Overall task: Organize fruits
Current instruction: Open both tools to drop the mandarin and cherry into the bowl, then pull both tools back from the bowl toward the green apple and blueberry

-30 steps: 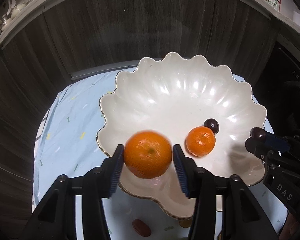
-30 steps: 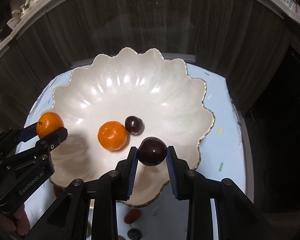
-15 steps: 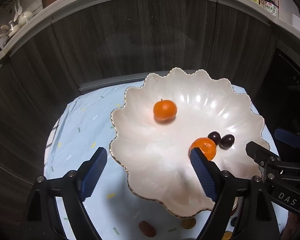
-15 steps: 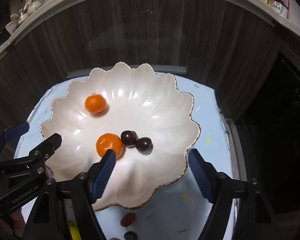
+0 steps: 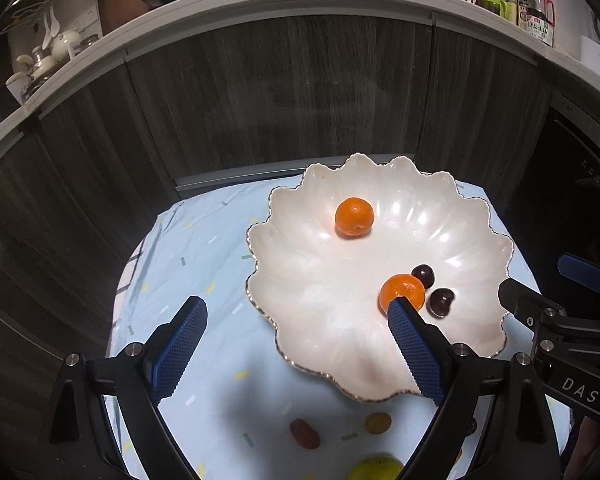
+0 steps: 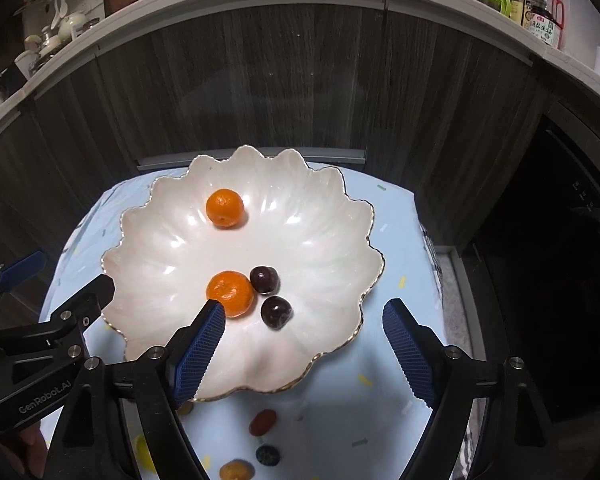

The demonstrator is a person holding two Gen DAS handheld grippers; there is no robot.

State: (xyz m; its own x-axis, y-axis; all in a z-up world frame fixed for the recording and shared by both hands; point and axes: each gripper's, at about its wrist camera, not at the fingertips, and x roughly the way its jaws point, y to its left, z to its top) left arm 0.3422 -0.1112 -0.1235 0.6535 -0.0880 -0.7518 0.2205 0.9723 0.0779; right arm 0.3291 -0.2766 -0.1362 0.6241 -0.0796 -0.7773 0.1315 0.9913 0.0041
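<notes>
Left wrist view: left gripper [image 5: 296, 330] jaws have just been opening, now wide apart, nothing between them. Scalloped bowl [image 5: 476, 344] right of centre holds two mandarins [image 5: 354, 216] and two dark plums [image 5: 441, 302].

Right wrist view: right gripper [image 6: 304, 338] likewise just opened, empty. Leftovers on the cloth [image 6: 396, 264] at frame bottom: brown fruit [image 6: 262, 422], dark berry [image 6: 267, 455], more. Roughly halfway, I'd judge.

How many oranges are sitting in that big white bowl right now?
2. One orange lies toward the far side of the white bowl; the other orange sits nearer, touching a dark plum. None looks hidden inside the bowl.
</notes>
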